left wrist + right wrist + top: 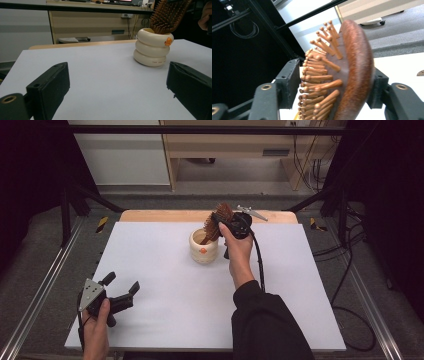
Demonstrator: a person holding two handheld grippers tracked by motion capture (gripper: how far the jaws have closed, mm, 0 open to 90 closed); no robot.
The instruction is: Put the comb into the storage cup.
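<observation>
Wooden-pinned hairbrush [347, 75] stands in ribbed cream cup [203, 247] between loosened right gripper [334, 85] fingers; left gripper [121, 292] fingers wide.

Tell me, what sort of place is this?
Probably a lab or workshop set up for recording tabletop handling. A white table stands inside a black metal frame, loose cables trail over the grey floor, and a desk with computer gear stands behind.
</observation>
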